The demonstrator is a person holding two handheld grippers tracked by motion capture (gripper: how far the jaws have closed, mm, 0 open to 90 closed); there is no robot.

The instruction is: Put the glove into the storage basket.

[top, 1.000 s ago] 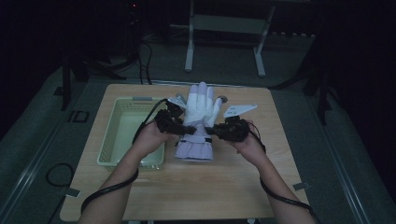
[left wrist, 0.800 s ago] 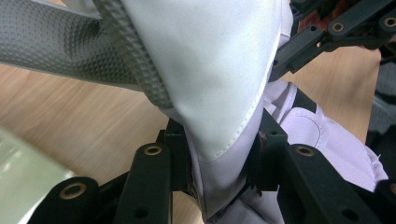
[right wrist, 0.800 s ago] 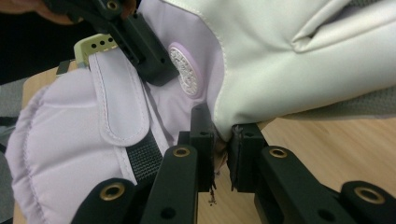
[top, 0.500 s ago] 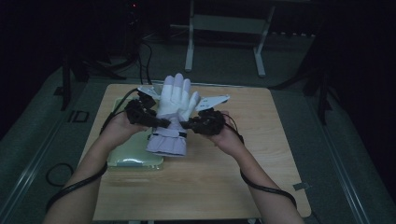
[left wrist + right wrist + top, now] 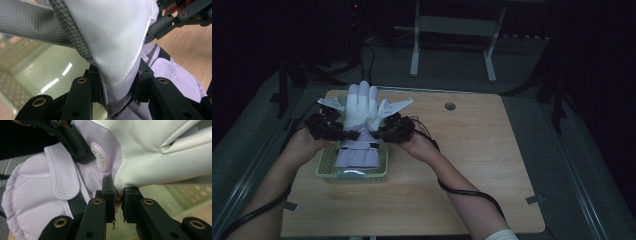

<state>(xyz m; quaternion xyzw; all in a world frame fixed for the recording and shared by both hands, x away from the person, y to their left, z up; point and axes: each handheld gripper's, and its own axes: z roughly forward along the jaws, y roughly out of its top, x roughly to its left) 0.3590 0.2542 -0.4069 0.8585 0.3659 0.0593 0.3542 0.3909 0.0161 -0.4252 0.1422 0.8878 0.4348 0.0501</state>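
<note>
Since the earlier frames, both hands have carried the glove (image 5: pixel 360 112) leftward across the counter (image 5: pixel 472 165); it now hangs above the green basket (image 5: pixel 325 167), cuff end lowest. Left gripper (image 5: pixel 328 129): fingers clamped on the glove's left edge near the wrist seam (fabric pinched tight between the pads in the left gripper view). Right gripper (image 5: pixel 393 131): fingers clamped on the opposite edge, at the join of white palm and lilac cuff (image 5: pixel 32 202). Step in hand, by judgement: lowering the glove into the basket. To do it well, the person should keep both grips level so the glove stays spread, centre the cuff over the basket floor, lower until fabric rests, then release both sides together.
</note>
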